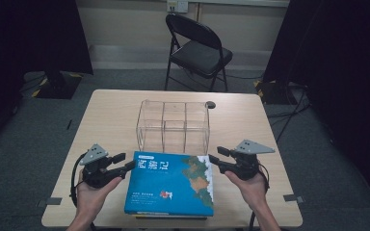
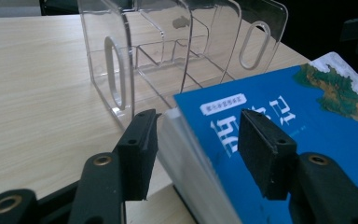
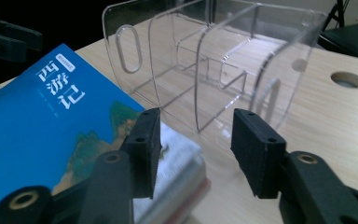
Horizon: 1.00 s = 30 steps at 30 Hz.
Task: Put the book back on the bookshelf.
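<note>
Lying flat: blue book (image 1: 171, 185) on a stack at the near middle of the wooden table (image 1: 111, 120), about 6 o'clock from the clear organiser (image 1: 172, 126), cover up, its far edge just beside the organiser's near wall.
Left gripper: left gripper (image 1: 121, 166) sits at 9 o'clock of the book, jaws pointing toward 3 o'clock.
Left jaws: parted and set astride the book's far left corner (image 2: 179, 112), one pad over the cover, the other on the table side; neither pad presses on it.
Right gripper: right gripper (image 1: 217, 158) sits at 3 o'clock of the book's far right corner, jaws pointing toward 9 o'clock.
Right jaws: parted, with one pad by the page edges (image 3: 182, 154) and the other over bare table; nothing clamped.
Organiser: empty, upright, divided into compartments.
Beyond: black folding chair (image 1: 197, 50) at 12 o'clock.
</note>
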Motion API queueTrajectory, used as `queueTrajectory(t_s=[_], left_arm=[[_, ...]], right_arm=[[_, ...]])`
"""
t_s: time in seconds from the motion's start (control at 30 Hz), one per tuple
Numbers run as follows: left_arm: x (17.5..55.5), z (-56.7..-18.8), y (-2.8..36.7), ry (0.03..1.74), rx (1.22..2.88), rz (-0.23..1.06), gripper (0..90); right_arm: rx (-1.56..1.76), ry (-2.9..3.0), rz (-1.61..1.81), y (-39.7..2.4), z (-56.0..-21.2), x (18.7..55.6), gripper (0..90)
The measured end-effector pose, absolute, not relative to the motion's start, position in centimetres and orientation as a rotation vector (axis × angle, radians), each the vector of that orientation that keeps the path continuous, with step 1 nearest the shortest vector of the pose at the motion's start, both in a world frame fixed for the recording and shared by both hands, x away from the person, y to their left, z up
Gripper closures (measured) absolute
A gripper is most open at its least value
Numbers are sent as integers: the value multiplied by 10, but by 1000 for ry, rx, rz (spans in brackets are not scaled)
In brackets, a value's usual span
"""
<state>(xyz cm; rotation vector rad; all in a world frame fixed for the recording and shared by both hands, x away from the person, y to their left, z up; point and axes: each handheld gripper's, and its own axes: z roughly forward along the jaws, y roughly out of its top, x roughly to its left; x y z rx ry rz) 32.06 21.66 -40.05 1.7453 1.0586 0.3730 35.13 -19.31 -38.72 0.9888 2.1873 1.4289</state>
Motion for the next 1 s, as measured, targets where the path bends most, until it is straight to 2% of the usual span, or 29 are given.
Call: queueTrajectory(t_s=[0.03, 0.07, 0.13, 0.17, 0.23, 0.3, 0.33, 0.53, 0.63, 0.7, 0.83, 0.9, 0.93, 1.0], left_arm=[[321, -401, 217, 1059, 1745, 373, 509], [321, -399, 210, 1033, 1761, 353, 530], [319, -400, 207, 1034, 1768, 378, 536], [321, -403, 204, 1017, 1790, 343, 584], [322, -405, 203, 1018, 1811, 332, 585], [323, -408, 205, 1016, 1818, 316, 587], [323, -410, 206, 1013, 1809, 292, 618], [325, -418, 202, 962, 1821, 314, 664], [322, -417, 197, 952, 1848, 365, 659], [321, -416, 196, 945, 1856, 376, 579], [311, -415, 202, 976, 1851, 422, 514], [315, -418, 211, 1033, 1802, 316, 508], [319, -421, 215, 1024, 1797, 269, 537], [321, -421, 213, 1015, 1816, 274, 569]], right_arm=[[989, 2187, 1429, -193, -387, 351, 544], [972, 2202, 1456, -186, -385, 354, 590], [959, 2214, 1451, -181, -384, 355, 594], [930, 2243, 1450, -173, -386, 358, 615], [920, 2260, 1443, -169, -387, 360, 615], [914, 2290, 1430, -162, -393, 364, 605], [923, 2312, 1409, -157, -400, 366, 545], [933, 2337, 1384, -154, -413, 369, 536], [928, 2349, 1375, -153, -414, 370, 511], [920, 2349, 1375, -152, -414, 370, 511], [930, 2357, 1398, -154, -416, 373, 510], [937, 2361, 1409, -155, -417, 374, 510], [960, 2356, 1425, -155, -419, 374, 509], [956, 2357, 1424, -155, -419, 374, 510]])
